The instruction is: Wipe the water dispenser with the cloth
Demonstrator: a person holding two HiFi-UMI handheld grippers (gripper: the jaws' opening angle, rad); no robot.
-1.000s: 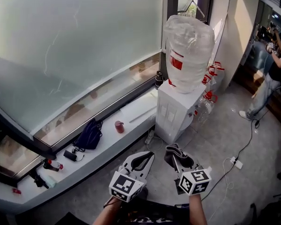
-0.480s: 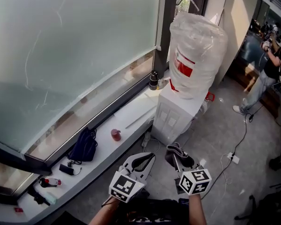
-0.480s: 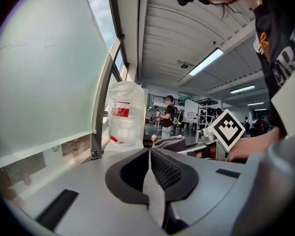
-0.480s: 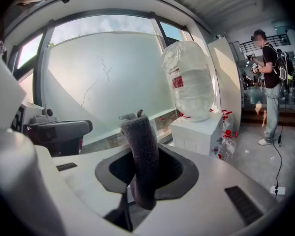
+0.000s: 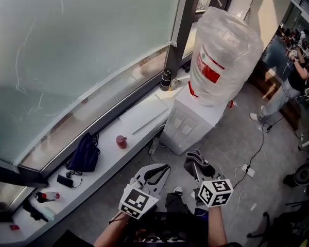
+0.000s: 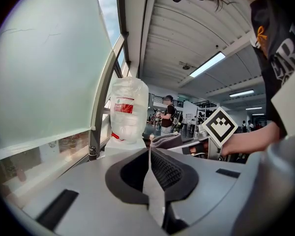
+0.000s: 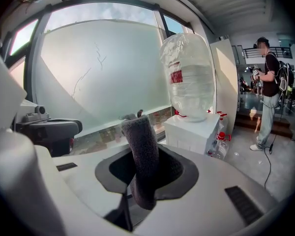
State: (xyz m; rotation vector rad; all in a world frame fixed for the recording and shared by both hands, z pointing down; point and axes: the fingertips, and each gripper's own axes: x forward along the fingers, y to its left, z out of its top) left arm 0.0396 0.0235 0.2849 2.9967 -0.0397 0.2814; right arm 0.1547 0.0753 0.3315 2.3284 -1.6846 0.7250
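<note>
- The right gripper [image 5: 198,168] is pinching the cloth [image 7: 140,151], its lower end hidden between the jaws.
- The left gripper [image 6: 149,154] is pressing its jaws together, empty.
- The water dispenser [image 5: 188,123] is standing at the ledge's [image 5: 139,118] end, the bottle [image 5: 224,50] hiding its top.

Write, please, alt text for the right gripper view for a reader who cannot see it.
The right gripper is shut on a dark grey fuzzy cloth. Beyond stands a white box-shaped water dispenser topped by a large clear plastic bottle, beside a frosted window; a person stands far right.
</note>
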